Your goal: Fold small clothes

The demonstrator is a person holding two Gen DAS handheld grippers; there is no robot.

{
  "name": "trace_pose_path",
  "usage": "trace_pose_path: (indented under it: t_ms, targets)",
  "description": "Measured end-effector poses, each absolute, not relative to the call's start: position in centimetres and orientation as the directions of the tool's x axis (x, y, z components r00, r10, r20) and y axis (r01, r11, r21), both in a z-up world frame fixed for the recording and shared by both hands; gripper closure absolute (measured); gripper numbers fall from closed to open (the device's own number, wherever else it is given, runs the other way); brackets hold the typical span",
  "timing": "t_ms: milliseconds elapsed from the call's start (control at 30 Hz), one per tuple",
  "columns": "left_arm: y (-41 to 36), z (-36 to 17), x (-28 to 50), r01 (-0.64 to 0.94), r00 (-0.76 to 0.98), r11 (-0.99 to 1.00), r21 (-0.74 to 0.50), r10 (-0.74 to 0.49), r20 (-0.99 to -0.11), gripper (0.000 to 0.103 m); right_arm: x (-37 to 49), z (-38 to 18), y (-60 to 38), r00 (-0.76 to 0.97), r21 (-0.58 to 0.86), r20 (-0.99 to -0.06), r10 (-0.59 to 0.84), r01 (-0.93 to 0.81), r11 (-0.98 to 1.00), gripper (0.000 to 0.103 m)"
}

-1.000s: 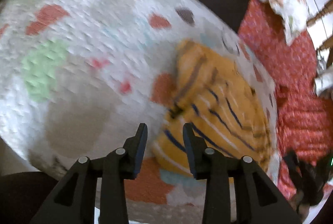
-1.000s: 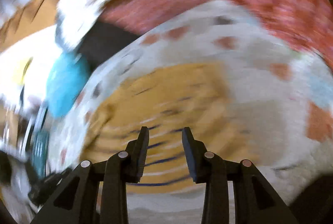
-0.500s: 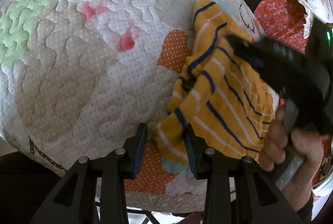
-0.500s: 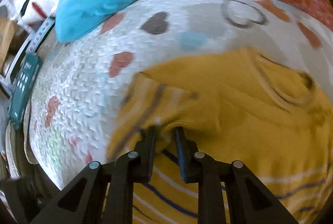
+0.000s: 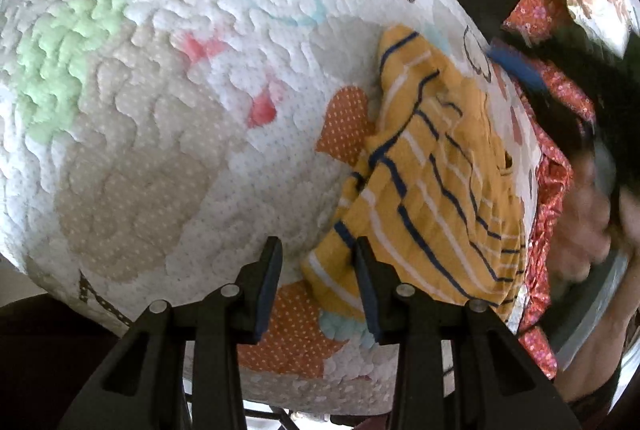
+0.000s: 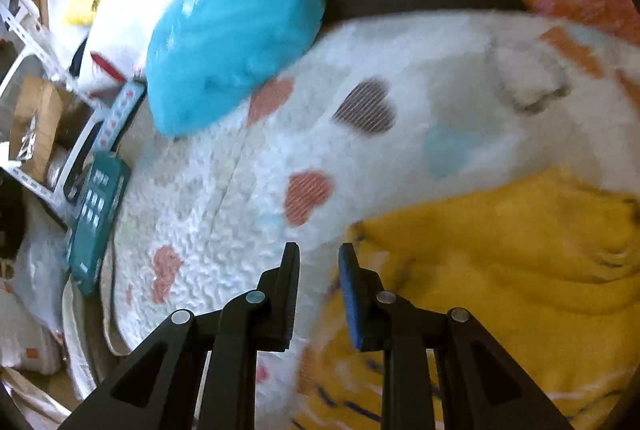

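We see a yellow striped garment point(image 5: 432, 198) lying crumpled on a white quilted cover point(image 5: 168, 102) patterned with coloured hearts, toward the right side of the cover in the left wrist view. The left hand-held gripper point(image 5: 318, 262) hovers at the garment's near corner; its jaws stand apart with the corner of cloth between them, and the pads do not press on it. In the right wrist view the same garment point(image 6: 500, 270) fills the near right, blurred. The right hand-held gripper point(image 6: 319, 262) has its jaws parted with a narrow gap at the garment's left edge; only the quilt shows in that gap, so it grips nothing. A turquoise bundle point(image 6: 232, 38) lies at the far left edge of the cover point(image 6: 208, 230), and a red floral cloth point(image 5: 548, 190) lies just right of the garment.
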State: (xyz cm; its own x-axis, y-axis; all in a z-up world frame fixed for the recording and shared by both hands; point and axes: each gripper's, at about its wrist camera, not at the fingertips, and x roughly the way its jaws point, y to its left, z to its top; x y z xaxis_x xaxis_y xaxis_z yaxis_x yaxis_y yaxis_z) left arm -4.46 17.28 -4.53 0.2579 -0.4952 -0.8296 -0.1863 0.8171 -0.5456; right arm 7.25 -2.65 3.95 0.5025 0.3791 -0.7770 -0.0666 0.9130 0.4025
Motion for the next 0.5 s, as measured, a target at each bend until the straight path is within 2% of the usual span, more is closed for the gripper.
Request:
trace_pose_path:
  t_ms: [100, 200, 433, 500]
  targets:
    - [17.2, -4.2, -4.5, -0.188, 0.27, 0.825, -0.533, -0.479, -0.836, 0.068, 5.1, 4.0, -5.6, 0.516, 0.273, -0.822, 0.239, -0.011, 0.962, 0.08]
    - [17.0, -4.0, -4.6, -0.183, 0.276, 0.832, -0.524, -0.468, -0.84, 0.068, 3.9, 1.9, -6.2, 0.467, 0.183, -0.867, 0.17, -0.018, 0.983, 0.082]
    - [17.6, -3.9, -4.7, -0.206, 0.313, 0.823, -0.529, -0.456, -0.833, 0.068, 6.6, -1.7, -0.7, 0.382, 0.165, -0.906, 0.181, -0.075, 0.984, 0.081]
    - [18.1, -3.7, -4.8, -0.215, 0.336, 0.823, -0.525, -0.443, -0.831, 0.067, 6.4, -0.8, -0.1, 0.383, 0.253, -0.882, 0.275, -0.109, 0.961, 0.081]
